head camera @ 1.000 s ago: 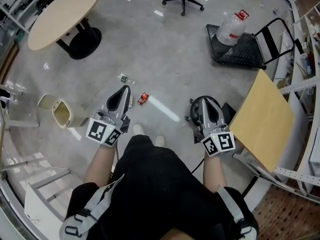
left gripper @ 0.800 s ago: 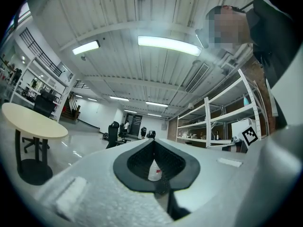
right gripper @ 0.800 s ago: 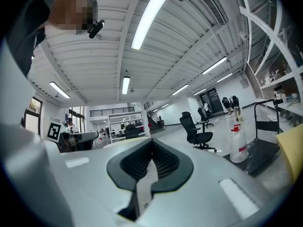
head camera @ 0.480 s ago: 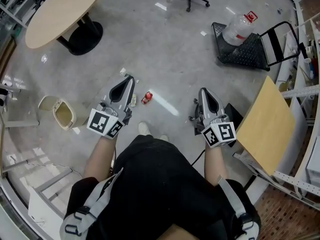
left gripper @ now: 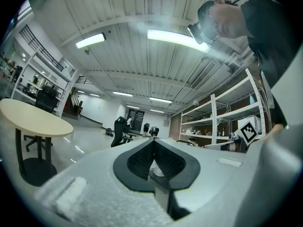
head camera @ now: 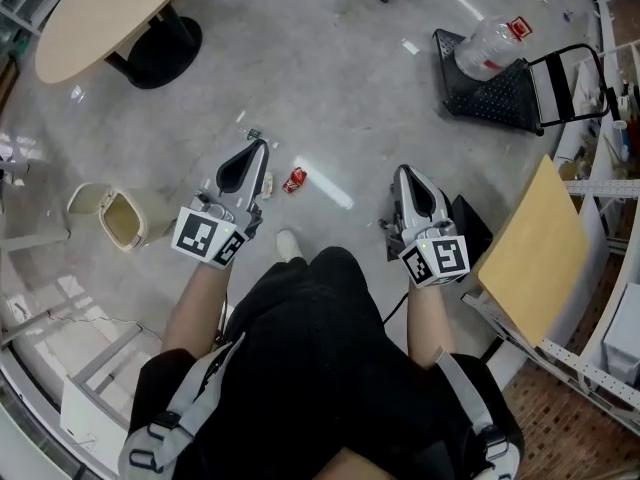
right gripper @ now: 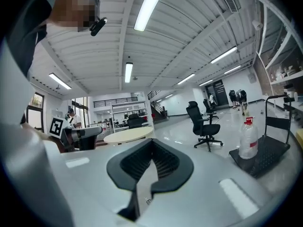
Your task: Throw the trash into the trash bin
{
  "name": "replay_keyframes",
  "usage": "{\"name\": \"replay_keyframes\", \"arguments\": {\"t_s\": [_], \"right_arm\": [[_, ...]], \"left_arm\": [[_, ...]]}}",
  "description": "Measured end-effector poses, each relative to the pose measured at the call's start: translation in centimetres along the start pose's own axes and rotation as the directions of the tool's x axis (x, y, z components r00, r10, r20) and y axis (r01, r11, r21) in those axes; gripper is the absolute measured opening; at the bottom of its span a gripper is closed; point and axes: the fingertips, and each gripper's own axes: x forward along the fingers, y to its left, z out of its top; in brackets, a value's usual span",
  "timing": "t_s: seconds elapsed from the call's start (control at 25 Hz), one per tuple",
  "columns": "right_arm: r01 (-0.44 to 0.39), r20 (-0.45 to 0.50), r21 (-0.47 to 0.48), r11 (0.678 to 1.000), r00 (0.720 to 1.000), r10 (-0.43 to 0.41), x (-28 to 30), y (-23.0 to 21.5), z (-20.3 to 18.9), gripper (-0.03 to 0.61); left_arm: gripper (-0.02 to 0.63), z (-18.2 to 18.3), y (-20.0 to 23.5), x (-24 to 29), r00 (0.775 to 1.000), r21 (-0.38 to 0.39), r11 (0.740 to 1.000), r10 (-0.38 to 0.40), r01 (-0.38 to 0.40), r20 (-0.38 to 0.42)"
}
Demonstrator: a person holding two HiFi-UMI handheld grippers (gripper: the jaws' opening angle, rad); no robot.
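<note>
While the left hand-held gripper (head camera: 262,148) and right hand-held gripper (head camera: 403,171) hang with jaws pressed together, both empty, the red trash (head camera: 294,179) lies on the floor (head camera: 330,88) between them, nearer the left one. The trash bin (head camera: 118,218) sits well off left.

Glossy grey floor (head camera: 350,88), oval table (head camera: 100,8)

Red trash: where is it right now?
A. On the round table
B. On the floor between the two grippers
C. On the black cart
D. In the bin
B: the red trash lies on the floor between the left gripper and right gripper, outside the bin.
</note>
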Motion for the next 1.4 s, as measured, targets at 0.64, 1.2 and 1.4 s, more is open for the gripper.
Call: {"name": "replay_keyframes", "arguments": {"t_s": [0.64,1.2,1.4], "right_arm": [[-0.153,-0.066,-0.014,0.988,0.986,0.152,9.7,-5.3,0.0,0.006],[-0.33,-0.147,-0.002,0.944,0.934,0.326,15.4,-5.0,-6.2,0.006],[-0.288,-0.172,0.02,0.957,0.942,0.287,14.8,-5.7,-12.7,0.006]], "left_arm": [[0.0,-2.9,2.2,7.9,0.997,0.03,0.997,0.066,-0.065,-0.038],[0.0,-9.6,4.4,9.8,0.987,0.045,0.992,0.122,-0.118,-0.106],[0.0,-14.8,4.4,8.1,0.983,0.053,0.996,0.078,-0.07,-0.164]]}}
